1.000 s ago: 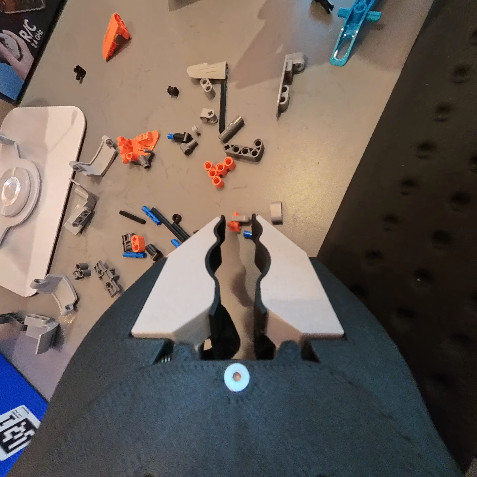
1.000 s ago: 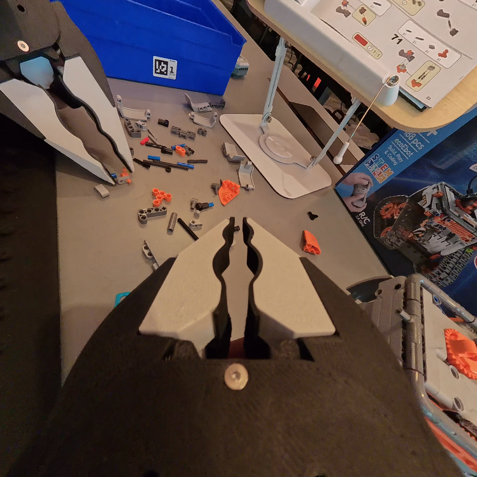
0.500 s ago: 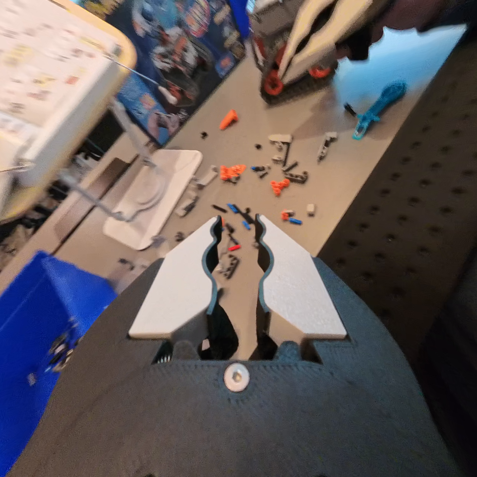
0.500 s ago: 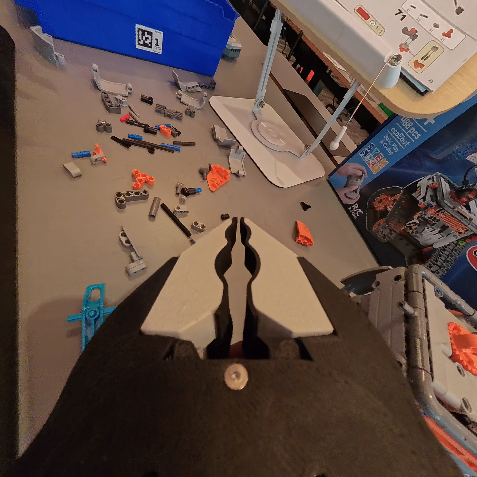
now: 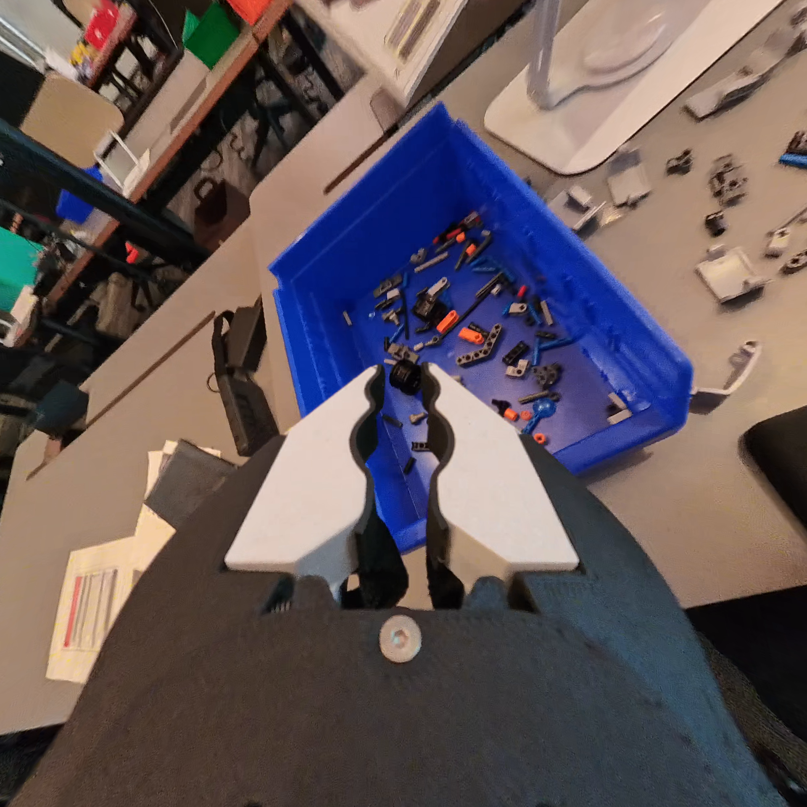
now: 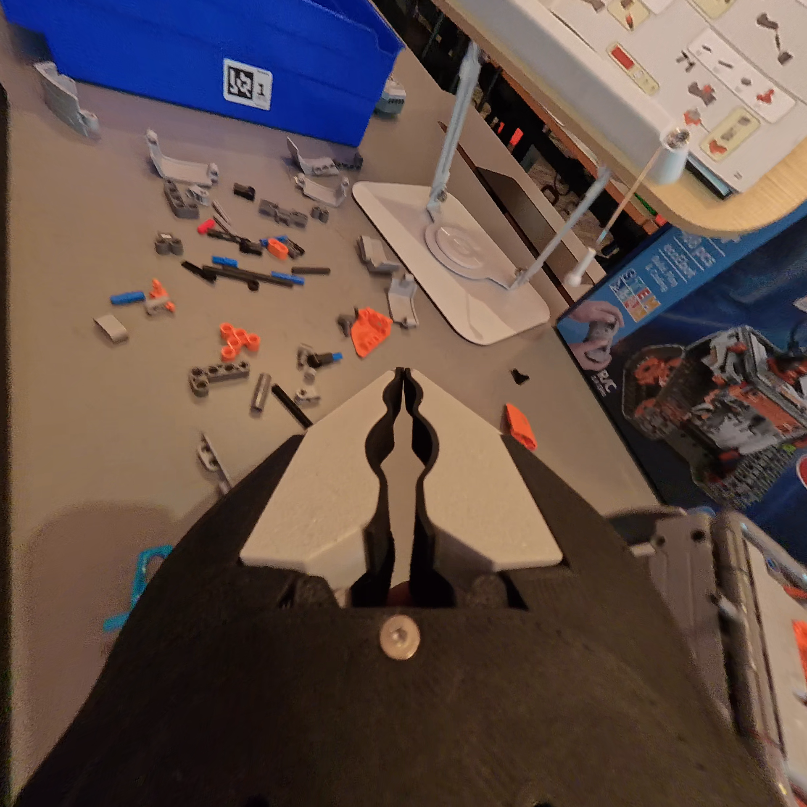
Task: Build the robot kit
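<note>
Left wrist view: left gripper (image 5: 402, 376) hovering over blue bin (image 5: 629, 305), fingers spread, framing small black wheel (image 5: 404, 375) — probably light, rigid; contact unclear. Right gripper (image 6: 402, 371) pressed together, holding nothing, above table (image 6: 87, 436).

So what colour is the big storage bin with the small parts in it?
Blue; the bin shows best in the left wrist view.

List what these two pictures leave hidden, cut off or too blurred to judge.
- Left wrist view: whether the left claw touches the black wheel-like part in the blue bin; motion blur.
- Right wrist view: anything between the right claw's tips; too small.
- Right wrist view: teal tool, hidden by the claw body.
- Right wrist view: bin's inside, cut off.
</note>
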The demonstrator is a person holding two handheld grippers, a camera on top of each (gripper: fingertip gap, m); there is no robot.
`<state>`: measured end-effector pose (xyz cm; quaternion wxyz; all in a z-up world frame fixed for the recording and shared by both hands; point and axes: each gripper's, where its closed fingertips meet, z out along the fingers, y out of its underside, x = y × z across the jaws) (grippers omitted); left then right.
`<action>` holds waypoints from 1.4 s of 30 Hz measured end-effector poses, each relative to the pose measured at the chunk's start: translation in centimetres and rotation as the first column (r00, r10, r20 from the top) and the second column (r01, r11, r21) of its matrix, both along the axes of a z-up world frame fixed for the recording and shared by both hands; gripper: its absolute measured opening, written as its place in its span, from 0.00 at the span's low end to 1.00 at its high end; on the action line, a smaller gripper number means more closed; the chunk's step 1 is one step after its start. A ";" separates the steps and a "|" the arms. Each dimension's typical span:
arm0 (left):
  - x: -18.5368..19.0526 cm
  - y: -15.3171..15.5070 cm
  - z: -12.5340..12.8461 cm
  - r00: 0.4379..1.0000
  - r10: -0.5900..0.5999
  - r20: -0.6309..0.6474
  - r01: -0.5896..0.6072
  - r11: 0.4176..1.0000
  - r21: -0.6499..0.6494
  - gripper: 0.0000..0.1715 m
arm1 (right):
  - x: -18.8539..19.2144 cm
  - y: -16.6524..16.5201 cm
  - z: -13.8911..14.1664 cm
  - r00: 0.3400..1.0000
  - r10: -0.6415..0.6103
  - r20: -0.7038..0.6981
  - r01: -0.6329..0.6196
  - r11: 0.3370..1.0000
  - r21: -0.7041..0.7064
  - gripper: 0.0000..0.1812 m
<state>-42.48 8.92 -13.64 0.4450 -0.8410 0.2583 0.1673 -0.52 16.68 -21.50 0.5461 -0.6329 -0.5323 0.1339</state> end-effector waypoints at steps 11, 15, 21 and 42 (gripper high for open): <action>-0.3 2.0 -9.7 0.995 -0.094 0.037 0.101 0.943 -0.317 0.06 | -7.6 -2.8 0.0 0.988 0.154 -0.021 -0.154 0.987 -0.034 0.00; -0.7 3.3 -12.1 0.993 -0.118 0.010 0.112 0.905 -0.411 0.08 | -7.3 -3.0 -0.1 0.985 0.167 -0.043 -0.169 0.984 -0.054 0.00; -1.4 3.3 -14.5 0.988 -0.147 -0.041 0.096 0.806 -0.584 0.13 | -7.3 -3.7 0.2 0.975 0.209 -0.073 -0.214 0.974 -0.068 0.00; -1.2 3.6 -15.5 0.994 -0.101 0.050 0.110 0.762 -0.639 0.03 | -6.3 -4.2 1.5 0.965 0.224 -0.137 -0.236 0.969 -0.072 0.00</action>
